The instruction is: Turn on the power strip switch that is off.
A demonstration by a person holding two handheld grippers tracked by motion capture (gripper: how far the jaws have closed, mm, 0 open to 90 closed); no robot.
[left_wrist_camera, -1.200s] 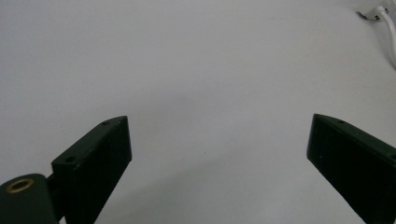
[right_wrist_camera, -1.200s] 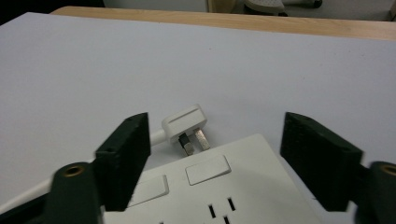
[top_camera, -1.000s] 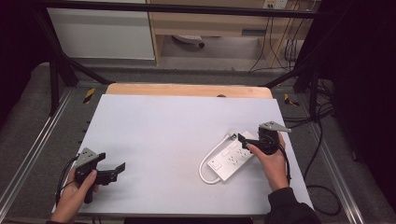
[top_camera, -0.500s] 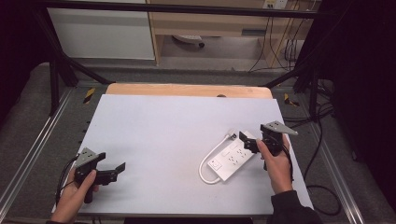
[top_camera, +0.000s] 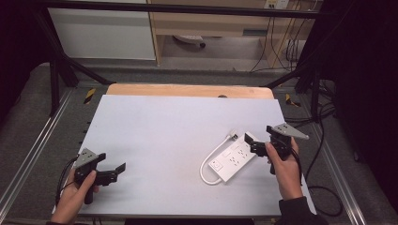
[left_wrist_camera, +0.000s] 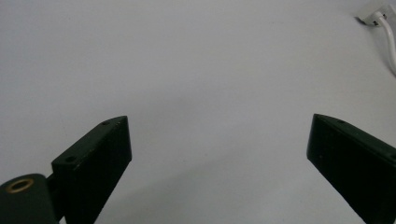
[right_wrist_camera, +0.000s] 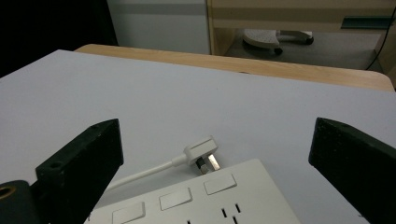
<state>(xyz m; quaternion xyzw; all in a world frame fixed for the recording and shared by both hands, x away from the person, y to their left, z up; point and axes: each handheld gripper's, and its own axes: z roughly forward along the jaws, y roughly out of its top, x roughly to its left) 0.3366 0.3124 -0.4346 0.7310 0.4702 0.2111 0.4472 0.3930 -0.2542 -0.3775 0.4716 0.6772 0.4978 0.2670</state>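
A white power strip (top_camera: 233, 159) is seen lying flat on the grey table (top_camera: 164, 136), toward its right side and set at a slant, its sockets and switches facing up. Its white cable (top_camera: 210, 159) is looped from the near end of the strip round to a plug (top_camera: 232, 134), which is laid on the table just beside the strip's far end; in the right gripper view the plug (right_wrist_camera: 200, 151) is shown on its side, its metal pins pointed toward the strip (right_wrist_camera: 205, 200).

The right gripper (top_camera: 253, 149) is held by a hand (top_camera: 285, 164) at the strip's right end. Its jaws are spread wide in the right gripper view, with the strip's switches and the plug framed between them; nothing is clasped. Whether the jaws are touching the strip cannot be told from the high view.

The left gripper (top_camera: 115, 171) is held by the other hand (top_camera: 77, 192) near the table's front left corner, well apart from the strip. Its jaws are likewise parted wide, over bare table. In the left gripper view the cable (left_wrist_camera: 387, 29) is caught at the top right corner, far off.

A strip of wooden tabletop (top_camera: 187, 90) is visible beyond the grey surface, and a black frame (top_camera: 54, 75) is stood around the table.
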